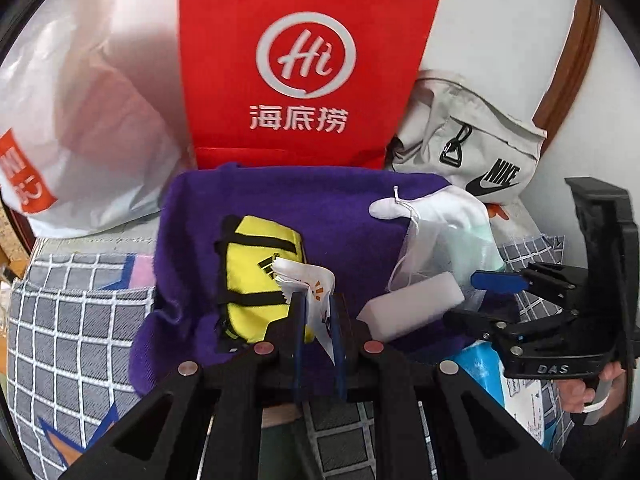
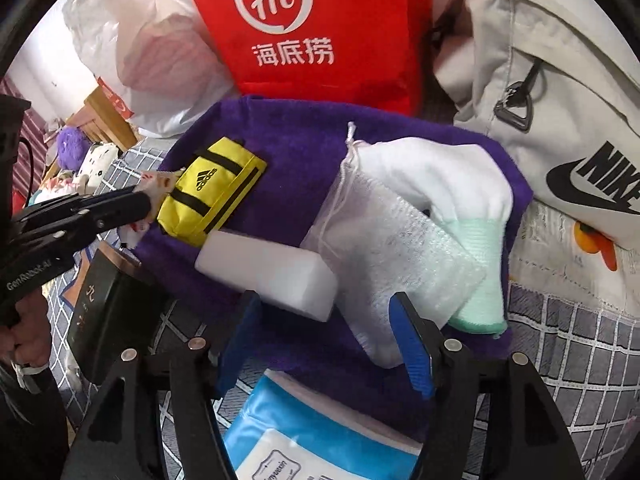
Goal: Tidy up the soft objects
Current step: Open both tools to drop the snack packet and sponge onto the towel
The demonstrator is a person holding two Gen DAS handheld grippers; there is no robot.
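Bright, even daylight fills both views, with soft shadows. The crinkled white plastic bag [image 1: 80,128] glares pale at upper left. Fisheye bending curves the edges into black corners. The red paper bag's [image 1: 296,64] logo smears slightly.

Red paper bag [image 1: 304,72], white plastic bag [image 1: 80,120], checked bedsheet [image 1: 64,320].

Left tool [image 1: 316,312]: jaws pinched together on thin white packet [image 1: 306,280], pointing steeply downward. Right tool [image 2: 328,340]: jaws spread apart, blue pads [image 2: 412,344] touching nothing, also pointing steeply down. Person's hand [image 1: 592,392] wraps handle behind right tool; other hand [image 2: 24,332] grips handle behind left tool.
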